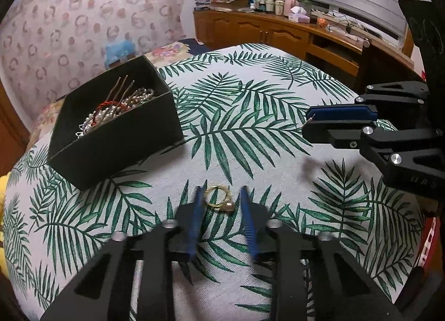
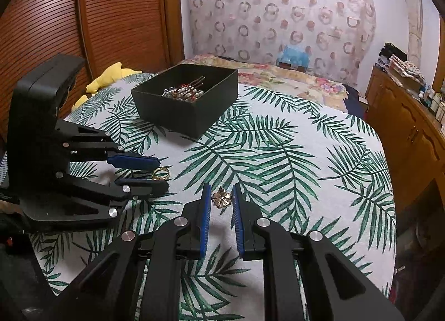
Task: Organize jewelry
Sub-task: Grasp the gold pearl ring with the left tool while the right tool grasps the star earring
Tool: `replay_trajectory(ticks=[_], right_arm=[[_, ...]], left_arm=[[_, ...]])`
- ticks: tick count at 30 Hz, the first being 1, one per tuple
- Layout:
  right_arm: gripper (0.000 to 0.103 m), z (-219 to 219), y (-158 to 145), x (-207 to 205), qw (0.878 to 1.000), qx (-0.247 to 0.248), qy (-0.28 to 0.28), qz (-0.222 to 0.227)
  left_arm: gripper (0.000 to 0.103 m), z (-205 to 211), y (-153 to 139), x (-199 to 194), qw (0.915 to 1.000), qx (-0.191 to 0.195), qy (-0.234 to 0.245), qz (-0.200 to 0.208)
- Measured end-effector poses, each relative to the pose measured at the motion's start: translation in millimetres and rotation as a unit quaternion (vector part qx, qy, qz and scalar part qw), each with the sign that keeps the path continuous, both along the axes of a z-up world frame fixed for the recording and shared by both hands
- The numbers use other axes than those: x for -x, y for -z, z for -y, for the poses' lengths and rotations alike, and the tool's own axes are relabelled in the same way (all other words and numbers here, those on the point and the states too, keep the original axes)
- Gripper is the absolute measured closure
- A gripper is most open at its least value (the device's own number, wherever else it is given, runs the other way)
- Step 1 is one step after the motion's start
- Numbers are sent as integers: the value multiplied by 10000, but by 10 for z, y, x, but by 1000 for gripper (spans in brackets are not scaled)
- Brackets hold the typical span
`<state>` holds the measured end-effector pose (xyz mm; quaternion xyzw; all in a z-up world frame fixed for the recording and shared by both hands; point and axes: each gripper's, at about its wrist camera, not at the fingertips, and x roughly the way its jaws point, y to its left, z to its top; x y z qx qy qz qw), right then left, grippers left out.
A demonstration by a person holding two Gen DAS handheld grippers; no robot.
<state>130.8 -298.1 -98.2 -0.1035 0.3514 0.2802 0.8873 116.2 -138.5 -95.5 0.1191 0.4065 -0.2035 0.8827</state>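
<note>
A gold ring with a pearl [image 1: 218, 200] lies on the palm-leaf cloth [image 1: 250, 131] between the blue pads of my left gripper [image 1: 221, 191], which is shut on it. From the right wrist view the ring [image 2: 160, 173] shows at the tips of the left gripper [image 2: 162, 174]. My right gripper [image 2: 221, 191] is shut on a gold flower earring [image 2: 221, 198], held just above the cloth. In the left wrist view the right gripper [image 1: 307, 122] hangs at the right. A black box [image 1: 111, 154] holds pearls, a red cord and a hair fork; it also sits at the back left [image 2: 180, 120].
A yellow soft toy [image 2: 111, 74] lies at the table's far left edge. Behind the table there is a bed with a floral cover [image 2: 292, 76]. A wooden dresser [image 1: 264, 31] crowded with bottles runs along the right, and a wooden wardrobe [image 2: 83, 14] stands at the left.
</note>
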Motion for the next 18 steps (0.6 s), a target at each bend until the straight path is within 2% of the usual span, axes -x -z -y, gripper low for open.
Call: replay_trajectory(ticks=[10,18], right_arm=[[86,-48,-64,-31,9999,-48,-95,53],[86,-367,-248,-193,9991,-137,-350,181]], left_arm=[[83,-140,-145,-33,9995,171,-159,189],[83,-436,-371,-135,9979,343,-368,398]])
